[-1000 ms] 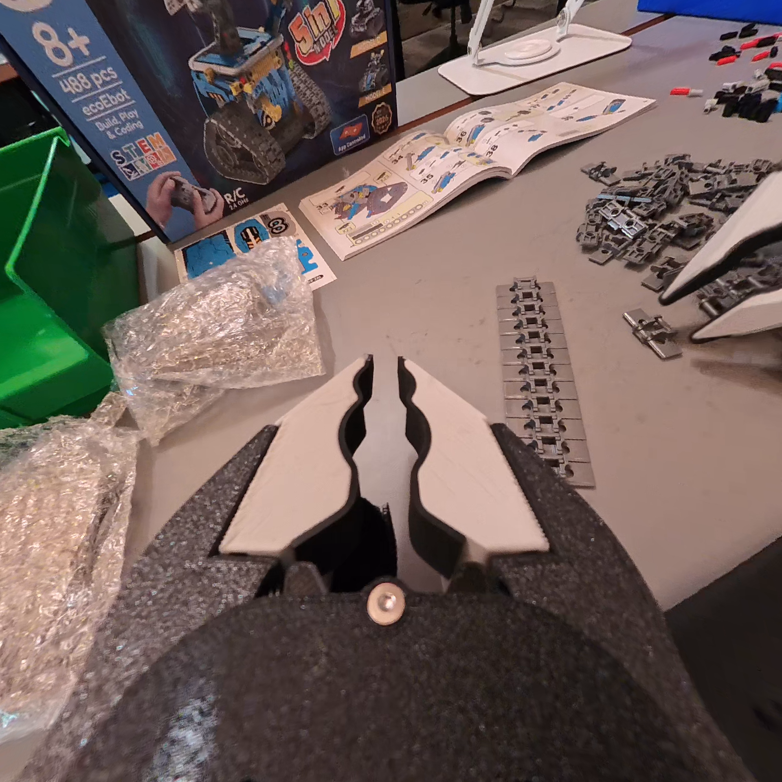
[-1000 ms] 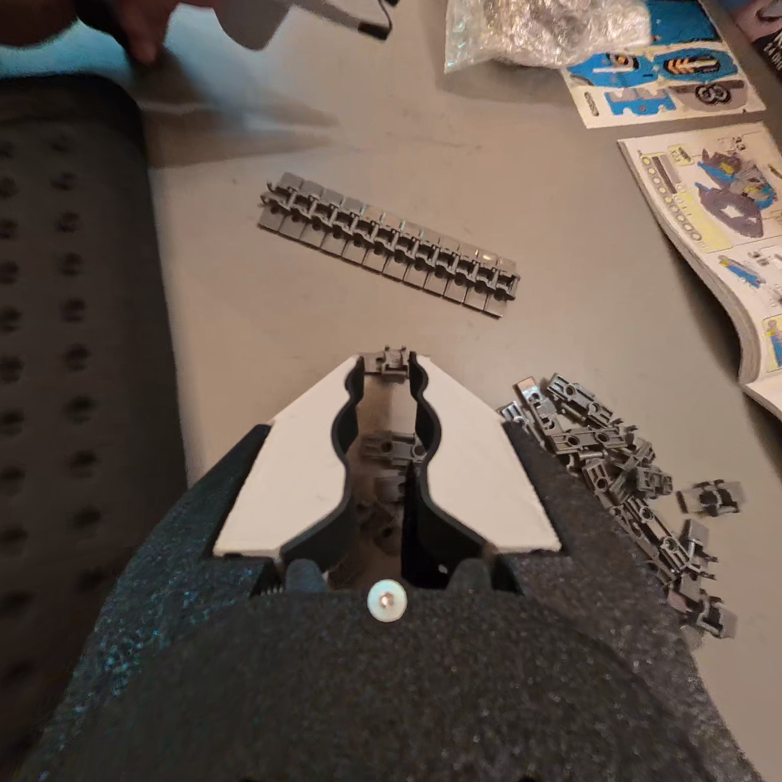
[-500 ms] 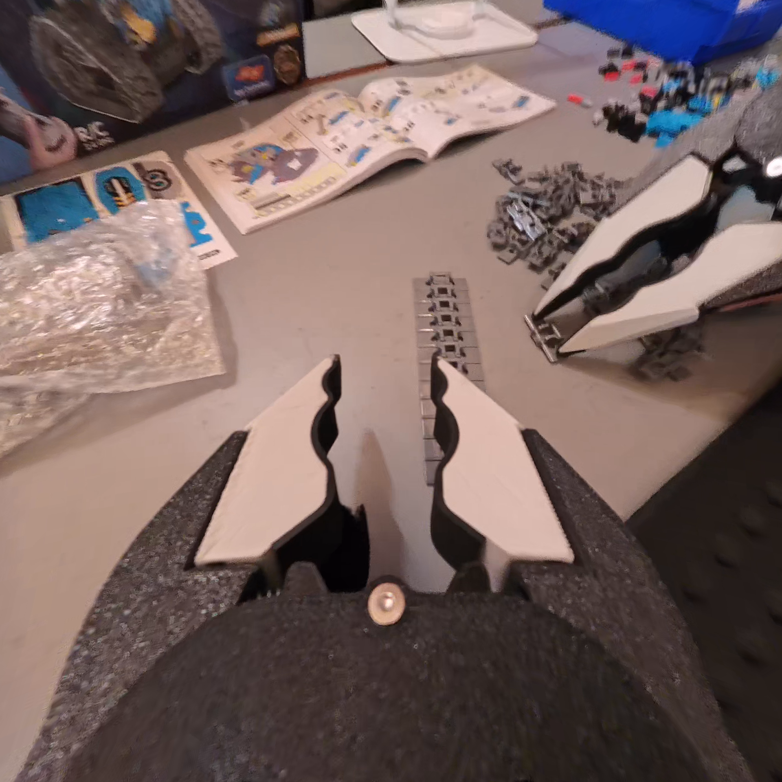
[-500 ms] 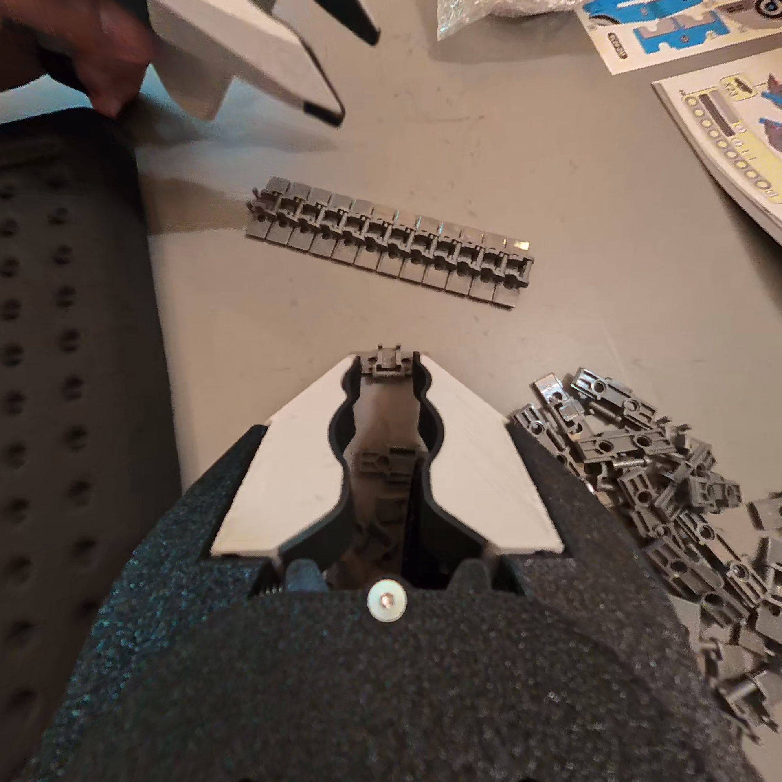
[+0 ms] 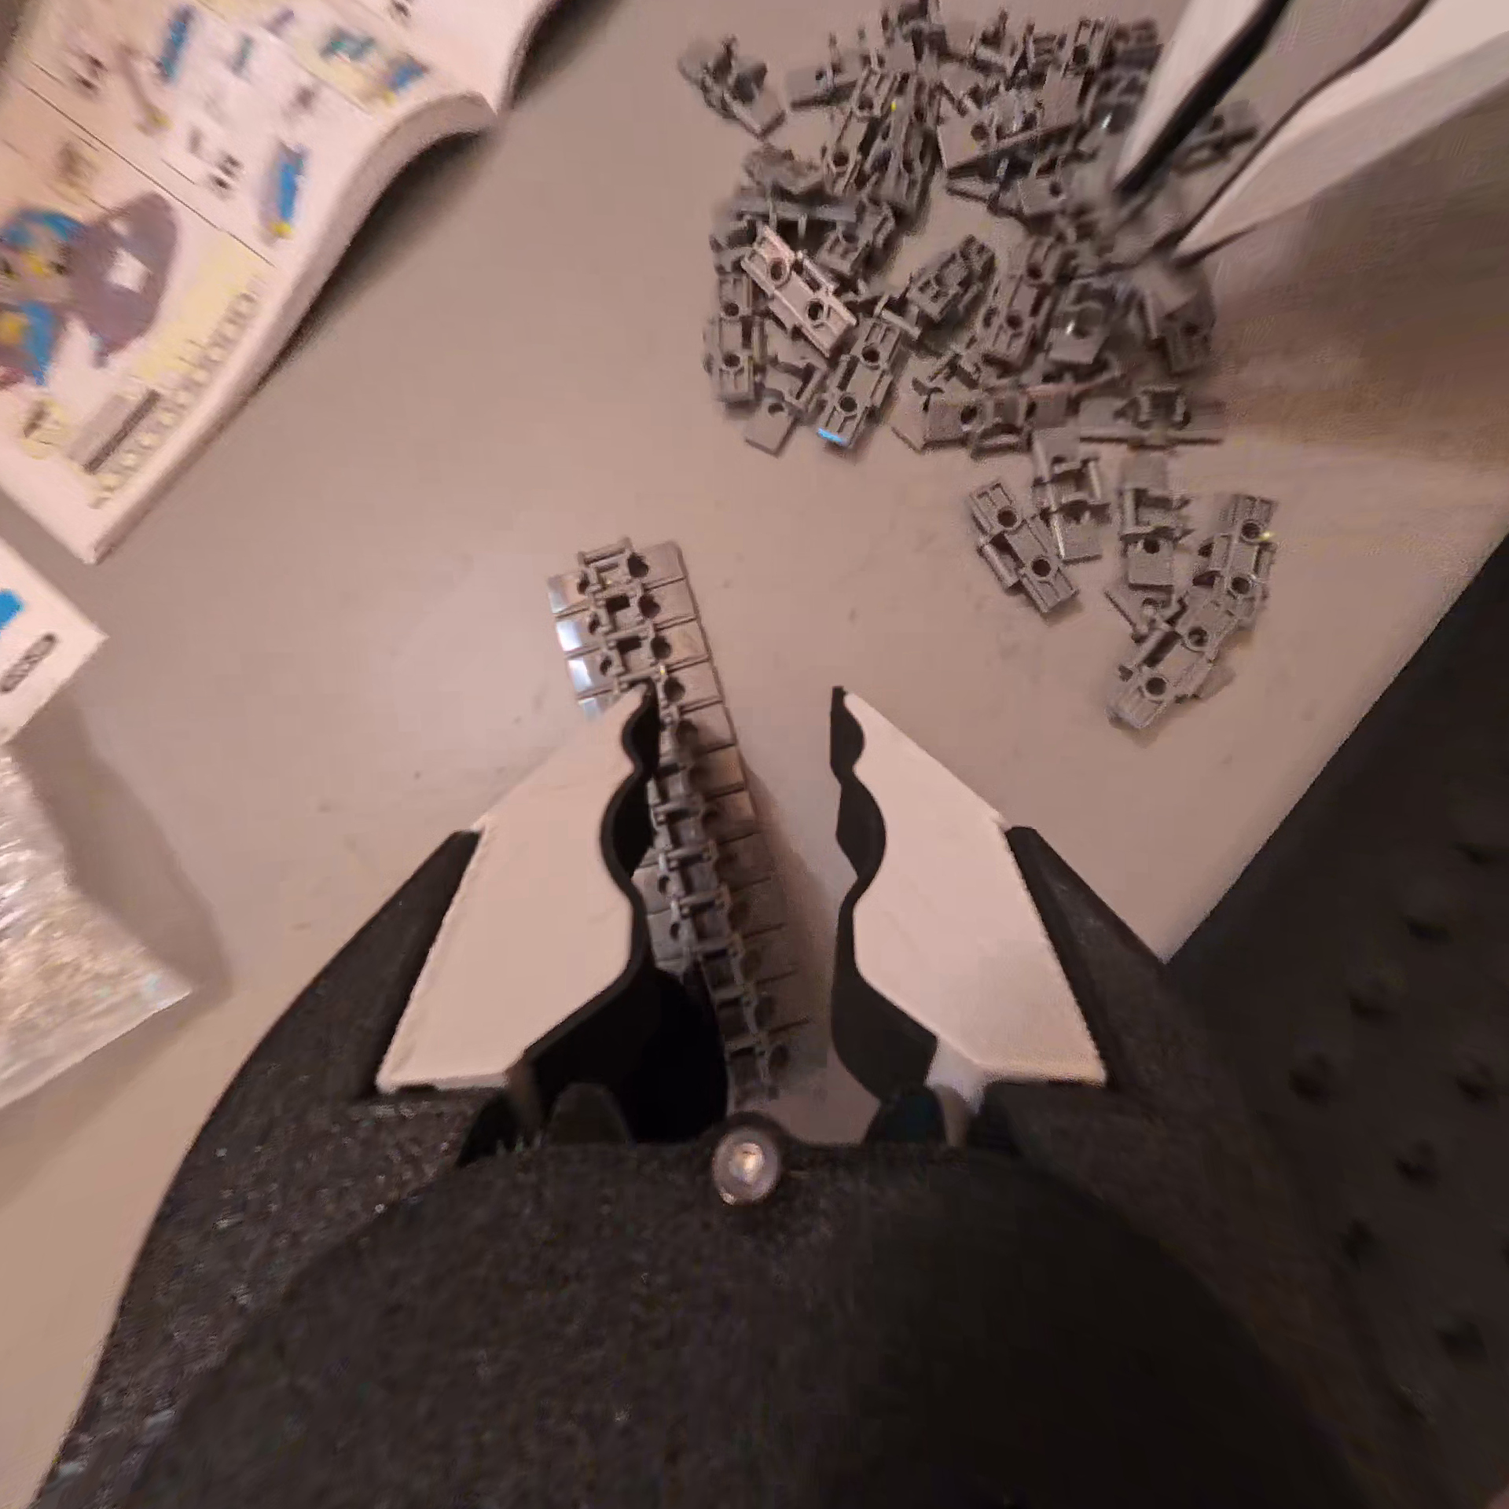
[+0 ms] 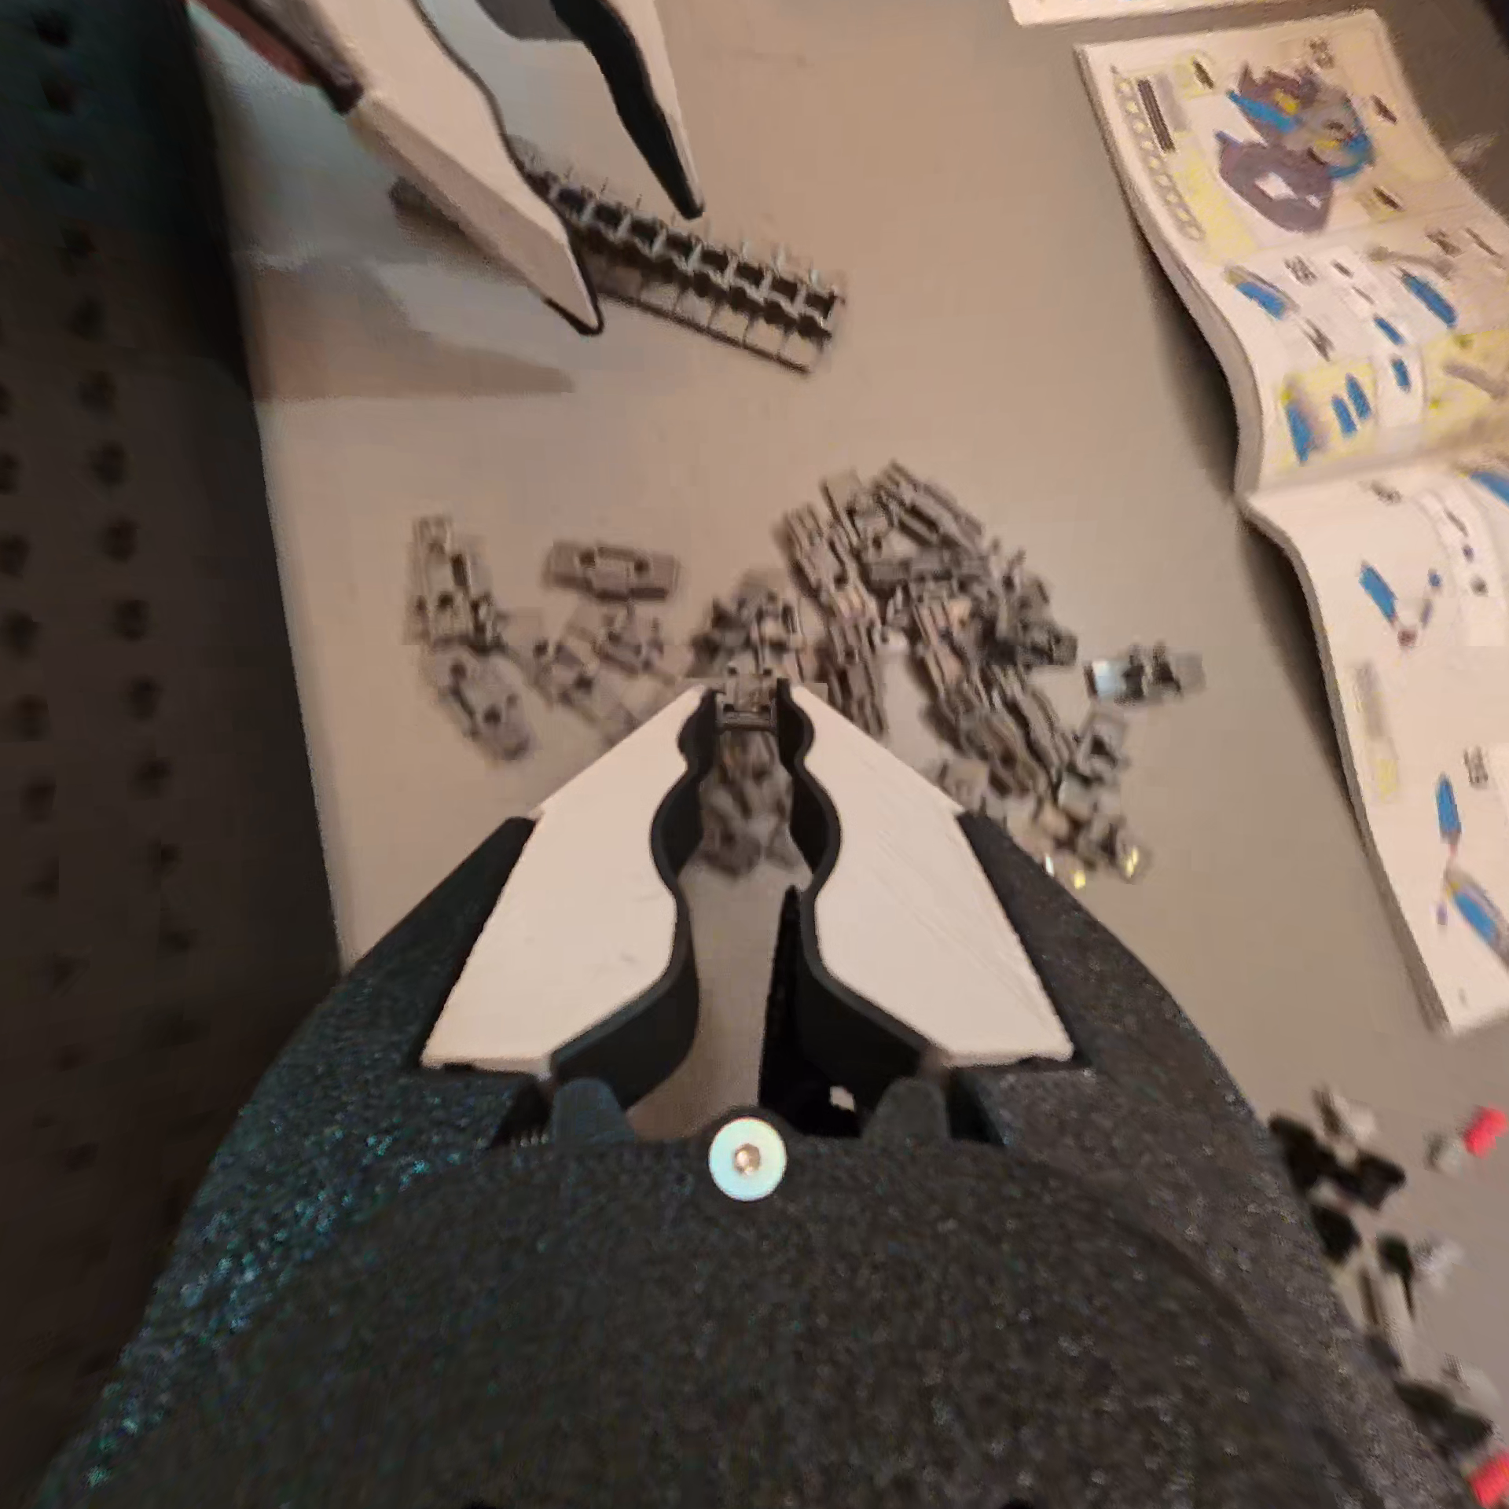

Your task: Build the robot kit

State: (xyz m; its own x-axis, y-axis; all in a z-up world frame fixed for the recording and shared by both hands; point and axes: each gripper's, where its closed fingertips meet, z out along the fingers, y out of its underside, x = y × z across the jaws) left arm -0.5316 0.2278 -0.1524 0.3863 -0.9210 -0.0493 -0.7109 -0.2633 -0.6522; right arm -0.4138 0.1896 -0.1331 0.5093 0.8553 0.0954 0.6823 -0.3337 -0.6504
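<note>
Surface: grey table (image 5: 343, 506), with a dark perforated mat (image 6: 106, 571) along its near edge.
Left hand-held gripper (image 5: 739, 702): jaws spread wide, lowered over the assembled grey track strip (image 5: 629, 620). The strip runs between the two fingers, its far end poking out past the tips; the left finger covers part of it, but whether either finger touches it is hard to tell through the blur.
Right hand-held gripper (image 6: 747, 694): jaws narrow, pinching a single grey track link (image 6: 745, 704) at the tips, held above the pile.
Pile: loose grey track links (image 5: 963, 269) heaped beside the strip's far end, a few strays towards the mat.
Paper: an open instruction booklet (image 6: 1339, 343) lies beyond the pile, and a sticker sheet (image 5: 33, 653) sits at the left edge.
Bag: crinkled clear plastic bag (image 5: 57, 939) to the left of the left gripper.
Other parts: small black and red pieces (image 6: 1388, 1184) near the right gripper's body.
</note>
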